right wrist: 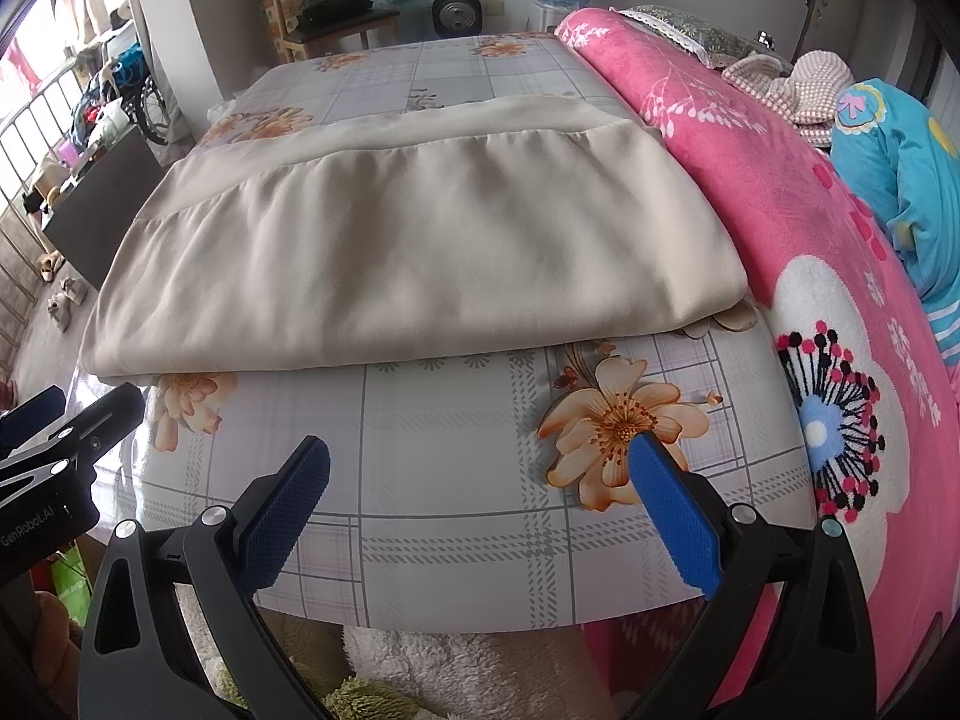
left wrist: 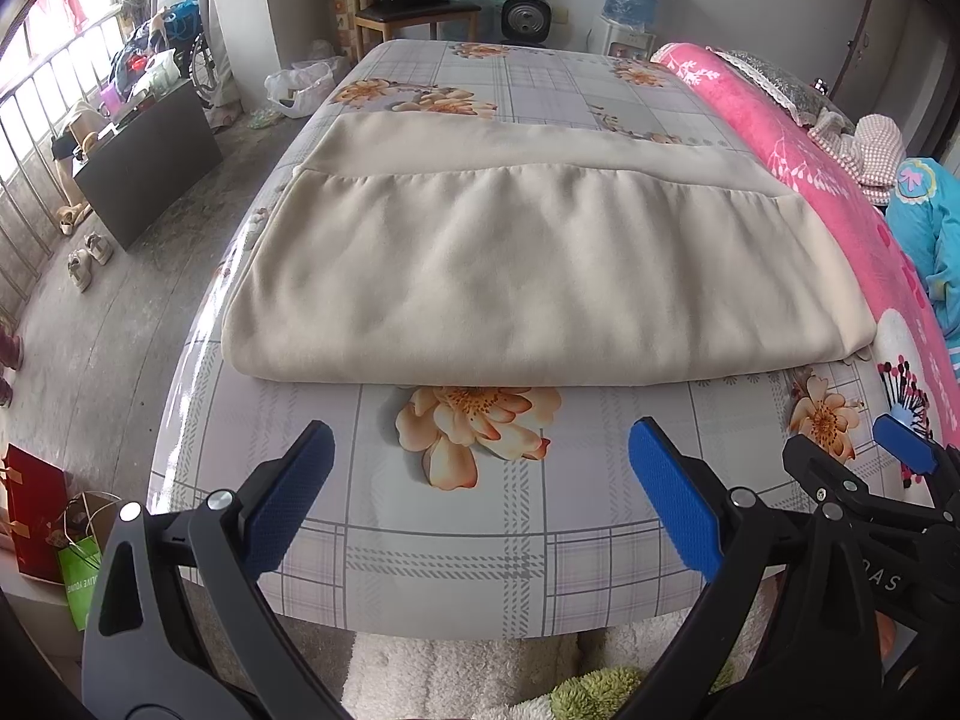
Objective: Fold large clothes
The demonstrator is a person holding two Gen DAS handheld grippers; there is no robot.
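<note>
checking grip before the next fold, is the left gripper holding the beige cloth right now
No, the left gripper is open over bare bedsheet, short of the folded beige cloth.

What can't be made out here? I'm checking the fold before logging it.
- Layer count of the beige garment: both views, top layer covers the rest.
- Its far hem: left wrist view, too distant.
- Bed near edge: both views, each open hand-held gripper, left and right, blocks it.
</note>
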